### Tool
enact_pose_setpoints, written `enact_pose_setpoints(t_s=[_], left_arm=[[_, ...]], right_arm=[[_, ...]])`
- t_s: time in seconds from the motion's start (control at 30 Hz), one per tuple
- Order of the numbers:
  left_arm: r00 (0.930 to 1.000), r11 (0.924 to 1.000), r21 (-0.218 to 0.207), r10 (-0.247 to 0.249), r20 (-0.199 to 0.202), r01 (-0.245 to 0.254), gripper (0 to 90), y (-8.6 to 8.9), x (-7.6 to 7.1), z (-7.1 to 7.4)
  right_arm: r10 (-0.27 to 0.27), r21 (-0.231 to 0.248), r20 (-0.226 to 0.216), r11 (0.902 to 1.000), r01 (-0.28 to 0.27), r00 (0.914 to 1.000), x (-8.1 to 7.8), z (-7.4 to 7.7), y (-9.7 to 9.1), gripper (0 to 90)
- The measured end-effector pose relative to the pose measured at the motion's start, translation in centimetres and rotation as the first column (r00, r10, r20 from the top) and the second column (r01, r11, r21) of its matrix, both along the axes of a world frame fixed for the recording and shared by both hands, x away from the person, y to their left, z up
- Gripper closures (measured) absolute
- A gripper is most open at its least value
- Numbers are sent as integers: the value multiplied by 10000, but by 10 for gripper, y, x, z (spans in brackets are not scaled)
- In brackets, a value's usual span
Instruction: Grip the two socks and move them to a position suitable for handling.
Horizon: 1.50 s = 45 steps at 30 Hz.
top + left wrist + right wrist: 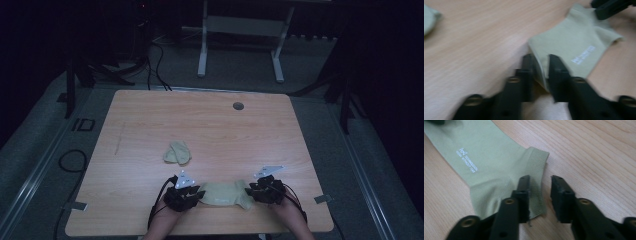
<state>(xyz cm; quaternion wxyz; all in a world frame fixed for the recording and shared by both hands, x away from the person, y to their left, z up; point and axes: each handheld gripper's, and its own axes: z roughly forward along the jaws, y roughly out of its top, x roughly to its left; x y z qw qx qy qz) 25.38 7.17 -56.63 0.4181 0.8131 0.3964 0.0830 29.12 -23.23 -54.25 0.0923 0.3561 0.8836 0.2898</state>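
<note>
My left claw sits low on the table with its two black jaws a narrow gap apart, and the edge of the pale green sock stands up in that gap. The picture is blurred there, so I cannot tell whether the jaws are pinching the cloth or only straddling it. From this claw the sock runs away forward and to the right, flat on the wood, white lettering on its face, and at its far end I see the dark tips of my other claw.

My right claw is released: its jaws stand apart, one lying on the ribbed cuff of the sock, the other on bare wood just beside the cuff's edge. Nothing is caught between them. The sock stretches off ahead and to the left of this claw.

From the high view, the left claw and right claw lie at the sock's two ends near my edge of the wooden table. Beyond the left claw, farther from me, lies a second, bunched-up green sock, well apart from both claws.
</note>
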Motion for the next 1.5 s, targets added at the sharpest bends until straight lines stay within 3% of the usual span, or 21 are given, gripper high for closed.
enact_pose_setpoints(t_s=[0.2,0.4,0.73,1.03,1.1,1.13,1.33,1.37,1.43,1.47,1.5], left_arm=[[9991,9999,130,-58,422,53,505,5,-5,8],[9980,10000,-33,-78,627,80,441,16,-10,11],[9963,9996,-279,102,857,-79,442,48,-19,10],[9925,9978,-268,630,1047,-605,442,80,-29,9],[9906,9961,-330,850,1070,-819,442,89,-32,8],[9882,9939,-388,1072,1092,-1036,442,97,-34,6],[9842,9909,-410,1325,1173,-1285,442,110,-39,5],[9837,9904,-378,1368,1168,-1333,442,113,-39,4],[9835,9902,-353,1386,1160,-1353,441,114,-40,4],[9810,9888,-295,1492,1240,-1466,441,118,-43,2],[9810,9888,-295,1492,1240,-1466,441,118,-43,2]], right_arm=[[105,40,159,9999,-106,9998,2,8,0,454],[507,85,293,9987,-510,9983,6,16,8,353],[951,111,534,9953,-958,9940,27,27,39,359],[1615,201,837,9863,-1637,9833,52,37,91,361],[1629,209,851,9860,-1653,9830,55,37,96,361],[1816,212,951,9826,-1844,9788,60,38,106,361],[2115,187,1031,9766,-2145,9719,70,38,131,361],[2229,217,994,9739,-2261,9698,75,37,142,361],[2229,217,994,9739,-2261,9698,75,37,142,361],[2295,336,1044,9716,-2341,9677,83,36,160,365],[2295,336,1044,9716,-2341,9677,83,36,160,365]])
